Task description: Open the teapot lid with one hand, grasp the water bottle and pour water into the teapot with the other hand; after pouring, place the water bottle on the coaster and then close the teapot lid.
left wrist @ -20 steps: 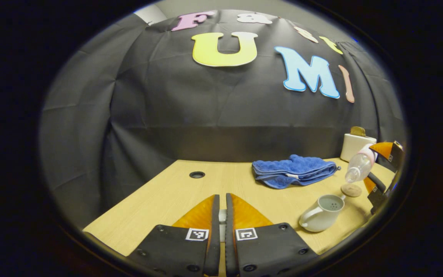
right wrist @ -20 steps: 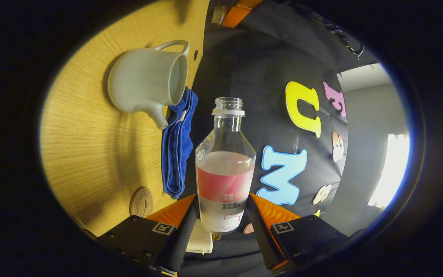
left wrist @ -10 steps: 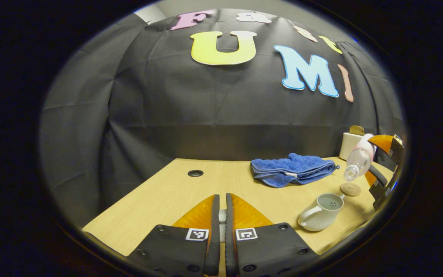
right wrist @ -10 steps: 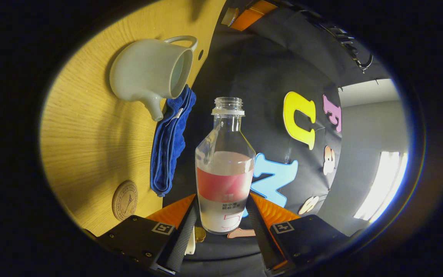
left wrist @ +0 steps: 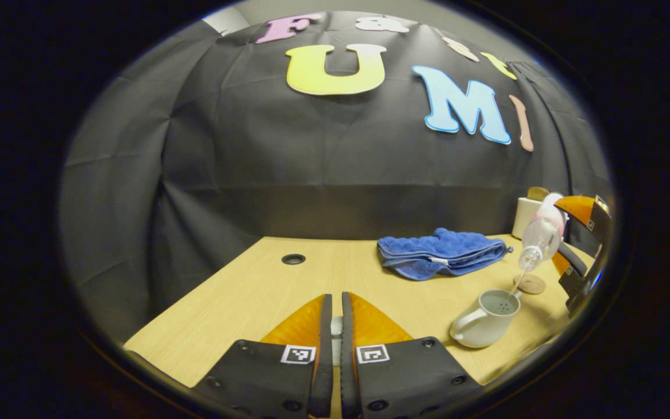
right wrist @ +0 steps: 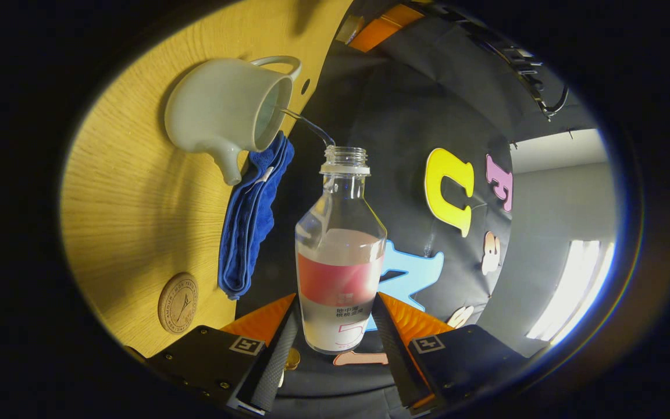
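My right gripper (right wrist: 335, 326) is shut on a clear water bottle (right wrist: 341, 256) with a pink label, tipped over sideways. A thin stream of water (right wrist: 306, 122) runs from its open neck into the white teapot (right wrist: 218, 113), which stands lidless on the wooden table (right wrist: 131, 198). In the left gripper view the bottle (left wrist: 538, 235) slants down over the teapot (left wrist: 483, 320) at the far right, held by the right gripper (left wrist: 579, 244). My left gripper (left wrist: 335, 302) is shut on a small white piece, the teapot lid (left wrist: 335, 334), mostly hidden between the fingers. The round cork coaster (left wrist: 531, 283) lies just behind the teapot.
A folded blue towel (left wrist: 439, 256) lies behind the teapot near the back wall. A white box (left wrist: 524, 215) stands in the back right corner. A cable hole (left wrist: 293, 259) sits in the table (left wrist: 242, 302) at left.
The right gripper has tipped the bottle further and brought its neck over the teapot; water now streams into it. The left gripper has stayed still with the lid.
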A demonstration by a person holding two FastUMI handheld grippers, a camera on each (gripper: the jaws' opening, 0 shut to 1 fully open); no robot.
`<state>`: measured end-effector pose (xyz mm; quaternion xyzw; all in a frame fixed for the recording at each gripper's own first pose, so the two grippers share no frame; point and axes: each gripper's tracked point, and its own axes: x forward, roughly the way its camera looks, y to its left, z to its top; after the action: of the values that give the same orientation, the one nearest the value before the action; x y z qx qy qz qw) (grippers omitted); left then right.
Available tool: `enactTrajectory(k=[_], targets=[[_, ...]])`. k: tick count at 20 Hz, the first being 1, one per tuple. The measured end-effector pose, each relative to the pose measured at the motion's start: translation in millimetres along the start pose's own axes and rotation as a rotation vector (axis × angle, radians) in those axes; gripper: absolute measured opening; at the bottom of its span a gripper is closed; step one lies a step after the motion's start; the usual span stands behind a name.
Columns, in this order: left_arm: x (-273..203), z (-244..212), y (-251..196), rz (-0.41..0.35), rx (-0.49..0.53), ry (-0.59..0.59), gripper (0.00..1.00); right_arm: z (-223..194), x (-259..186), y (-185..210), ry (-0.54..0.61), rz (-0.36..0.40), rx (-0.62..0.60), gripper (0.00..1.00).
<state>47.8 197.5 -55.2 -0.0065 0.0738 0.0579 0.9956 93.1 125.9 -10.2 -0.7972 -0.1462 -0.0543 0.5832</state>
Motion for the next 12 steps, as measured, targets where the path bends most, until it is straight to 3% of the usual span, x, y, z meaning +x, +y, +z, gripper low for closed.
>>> enactTrajectory(k=[12], targets=[[0.6, -3.1, -1.8, -0.007, 0.005, 0.013, 0.12, -8.4, 7.6, -7.5, -0.010, -0.054, -0.045, 0.77]])
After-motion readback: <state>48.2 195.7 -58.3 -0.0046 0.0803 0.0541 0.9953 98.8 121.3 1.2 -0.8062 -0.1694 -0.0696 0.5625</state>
